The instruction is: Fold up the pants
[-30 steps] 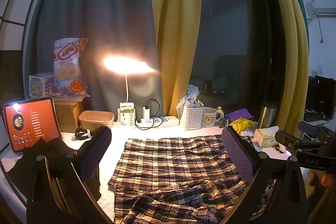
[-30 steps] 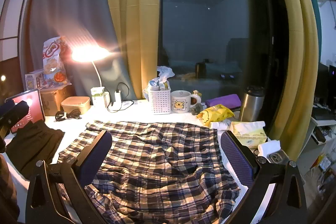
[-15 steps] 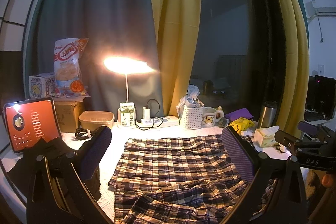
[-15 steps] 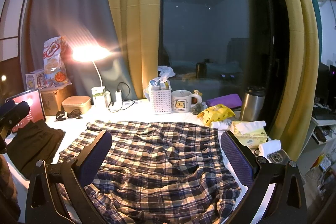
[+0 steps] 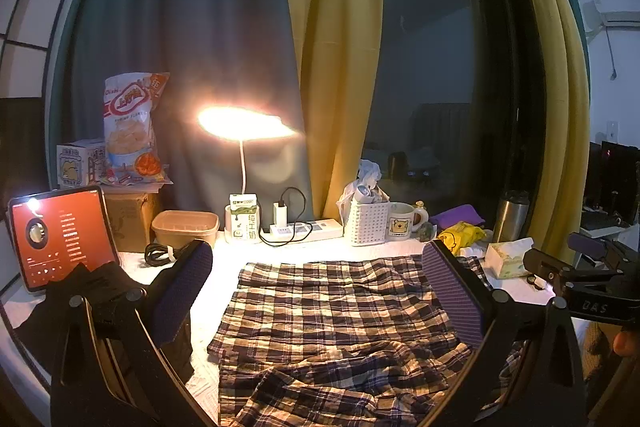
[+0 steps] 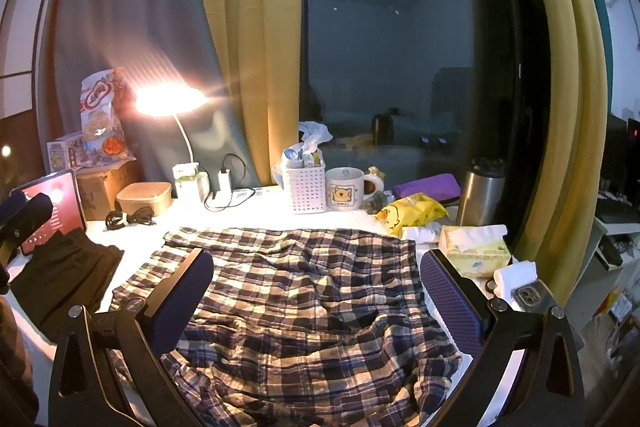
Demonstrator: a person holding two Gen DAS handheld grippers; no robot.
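Note:
Plaid pants lie spread on the white table, wrinkled at the near edge; they also show in the right wrist view. My left gripper hovers above them, open and empty. My right gripper hovers above them too, open and empty; its body shows at the right edge of the left wrist view. The left gripper's tip shows at the left edge of the right wrist view.
A black garment lies at the left. A tablet, lit lamp, power strip, white basket, mug, steel flask, tissue box and phone line the back and right.

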